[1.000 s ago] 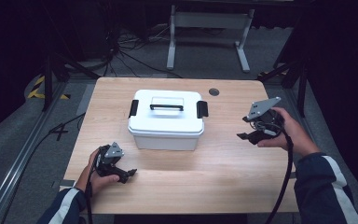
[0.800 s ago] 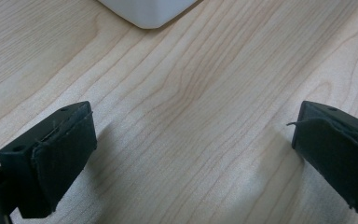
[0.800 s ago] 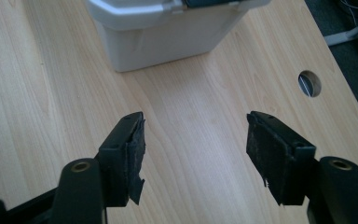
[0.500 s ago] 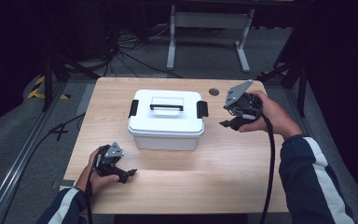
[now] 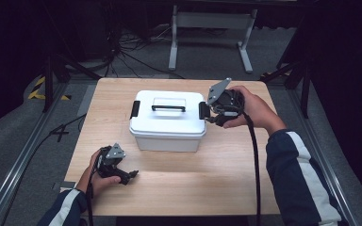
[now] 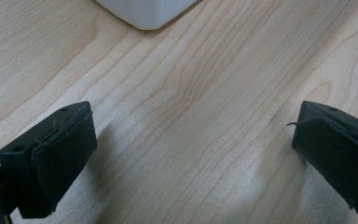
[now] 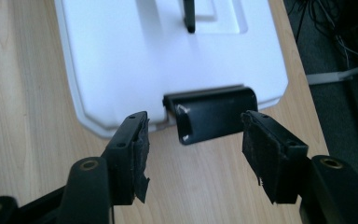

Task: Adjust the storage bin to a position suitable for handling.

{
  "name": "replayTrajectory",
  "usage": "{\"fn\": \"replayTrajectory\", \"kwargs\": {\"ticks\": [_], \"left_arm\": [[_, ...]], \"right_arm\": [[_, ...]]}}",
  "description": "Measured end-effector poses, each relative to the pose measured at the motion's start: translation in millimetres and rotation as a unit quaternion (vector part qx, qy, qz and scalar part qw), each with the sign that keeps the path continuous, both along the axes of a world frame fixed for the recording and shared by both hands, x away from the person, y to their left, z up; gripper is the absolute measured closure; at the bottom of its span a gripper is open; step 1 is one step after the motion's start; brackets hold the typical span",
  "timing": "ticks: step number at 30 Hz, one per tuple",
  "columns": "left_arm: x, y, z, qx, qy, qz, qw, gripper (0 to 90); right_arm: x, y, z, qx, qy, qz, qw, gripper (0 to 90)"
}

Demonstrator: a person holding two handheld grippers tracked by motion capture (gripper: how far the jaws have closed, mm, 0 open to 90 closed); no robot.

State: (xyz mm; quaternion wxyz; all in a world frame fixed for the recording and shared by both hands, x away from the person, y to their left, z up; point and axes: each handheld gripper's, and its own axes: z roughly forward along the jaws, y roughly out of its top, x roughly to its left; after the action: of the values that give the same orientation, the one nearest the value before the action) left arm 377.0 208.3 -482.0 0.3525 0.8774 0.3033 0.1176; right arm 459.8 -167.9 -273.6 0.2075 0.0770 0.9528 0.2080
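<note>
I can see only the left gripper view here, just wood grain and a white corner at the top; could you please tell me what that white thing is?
Observer: It is a white lidded box with a black carry handle on its lid, standing mid-table.
Operator: Thank you. Where is the right gripper?
Observer: The right gripper is at the box's right end, its jaws either side of the black side latch.
Operator: Have they gripped it?
Observer: Not yet; the jaws have just been closing, but gaps remain beside the latch.
</note>
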Motion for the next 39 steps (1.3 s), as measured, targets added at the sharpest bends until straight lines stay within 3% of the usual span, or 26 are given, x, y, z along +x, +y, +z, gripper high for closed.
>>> {"fn": "replayTrajectory", "kwargs": {"ticks": [6,14,19,20,28,31,34,39], "left_arm": [[-0.1,-0.2,-0.1,-0.002,0.002,0.0,1.0,0.2],[-0.1,-0.1,-0.1,-0.002,0.003,0.0,1.0,0.1],[-1.1,0.5,0.4,0.001,0.002,0.001,1.0,0.5],[-1.8,0.8,0.7,0.003,0.003,0.001,1.0,0.5],[-10.8,2.4,0.0,-0.001,0.003,0.024,0.9997,0.6],[-13.5,2.2,0.2,0.0,0.006,0.035,0.9994,0.6],[-15.9,1.8,-0.1,-0.001,0.005,0.044,0.999,0.6],[-20.9,1.6,0.0,-0.002,0.007,0.053,0.9986,0.6]], "right_arm": [[11.7,11.6,-3.5,0.016,0.0,0.01,0.9998,42.8],[22.9,45.8,-9.5,-0.013,-0.008,0.023,0.9996,45.5],[23.6,65.5,-15.5,-0.032,-0.014,0.05,0.9981,46.2],[23.0,67.2,-16.2,-0.036,-0.013,0.042,0.9984,46.2],[32.1,66.4,-17.9,-0.019,-0.023,0.052,0.9982,48.9],[36.5,68.2,-20.9,-0.014,-0.022,0.058,0.998,54.5],[39.5,70.7,-24.4,0.011,-0.018,0.077,0.9968,63.4],[43.8,73.9,-27.7,0.026,-0.017,0.093,0.9952,74.5]]}}
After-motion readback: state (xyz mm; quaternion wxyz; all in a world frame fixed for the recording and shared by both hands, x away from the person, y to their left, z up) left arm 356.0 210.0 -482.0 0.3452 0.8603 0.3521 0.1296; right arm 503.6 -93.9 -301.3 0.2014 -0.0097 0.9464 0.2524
